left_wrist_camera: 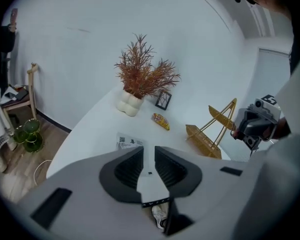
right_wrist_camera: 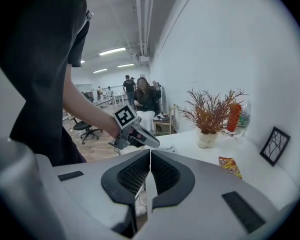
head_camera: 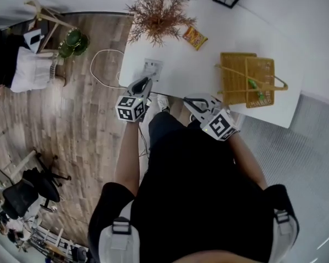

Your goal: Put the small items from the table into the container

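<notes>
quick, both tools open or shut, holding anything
left tool: slightly open, empty
right tool: shut, empty

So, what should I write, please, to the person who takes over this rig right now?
Grippers: left tongs slightly apart, empty, by the printed card; right tongs shut, empty, at the table edge.
Done: one green item lies in the basket.
Left: snack packet and printed card, both on the table.

A golden wire basket (head_camera: 233,75) stood upright; an orange snack packet (head_camera: 194,37) lay flat, well apart from it.
</notes>
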### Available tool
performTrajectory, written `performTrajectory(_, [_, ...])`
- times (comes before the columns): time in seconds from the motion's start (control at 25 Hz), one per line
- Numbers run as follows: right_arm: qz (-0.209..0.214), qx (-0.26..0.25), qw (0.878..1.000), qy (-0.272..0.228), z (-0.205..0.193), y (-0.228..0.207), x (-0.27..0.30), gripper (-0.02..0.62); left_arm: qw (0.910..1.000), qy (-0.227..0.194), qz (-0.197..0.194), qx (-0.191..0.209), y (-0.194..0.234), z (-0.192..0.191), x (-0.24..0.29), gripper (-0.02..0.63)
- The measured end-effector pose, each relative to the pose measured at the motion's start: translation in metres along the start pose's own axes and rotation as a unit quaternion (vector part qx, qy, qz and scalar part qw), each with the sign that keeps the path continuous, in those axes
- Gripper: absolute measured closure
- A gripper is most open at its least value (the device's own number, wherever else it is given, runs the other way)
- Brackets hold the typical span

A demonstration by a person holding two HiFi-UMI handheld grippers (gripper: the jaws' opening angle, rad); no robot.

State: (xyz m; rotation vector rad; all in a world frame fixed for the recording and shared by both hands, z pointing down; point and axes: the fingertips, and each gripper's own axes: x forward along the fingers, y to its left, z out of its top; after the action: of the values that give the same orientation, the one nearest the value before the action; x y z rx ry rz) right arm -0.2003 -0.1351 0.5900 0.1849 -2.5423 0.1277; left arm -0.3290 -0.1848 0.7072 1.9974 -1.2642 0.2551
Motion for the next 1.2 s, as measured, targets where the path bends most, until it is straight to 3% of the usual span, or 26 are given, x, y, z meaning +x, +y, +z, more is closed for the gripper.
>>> performTrajectory(0.16, [0.004, 0.009, 1.000, 0.013, -0.008, -0.004, 0.009, 0.571, 0.9997, 0.022, 0.012, -0.005, 0.024, -0.007, 0.006, 0.461])
performTrajectory(0.68, [0.008, 0.026, 0.999, 0.046, -0.023, -0.005, 0.028, 0.571, 0.9968, 0.078, 0.014, -0.007, 0.048, -0.032, 0.022, 0.446])
performTrajectory(0.8, [0.008, 0.025, 0.998, 0.049, -0.024, -0.005, 0.028, 0.571, 0.9960, 0.085, 0.028, 0.003, 0.051, -0.032, 0.023, 0.558])
performTrajectory(1.0, [0.003, 0.028, 0.999, 0.046, -0.023, -0.007, 0.030, 0.571, 0.9955, 0.089, 0.032, 0.010, 0.053, -0.032, 0.024, 0.601])
performTrajectory(1.2, [0.002, 0.027, 0.999, 0.043, -0.020, -0.008, 0.032, 0.571, 0.9951, 0.093, 0.028, 0.019, 0.054, -0.031, 0.022, 0.603])
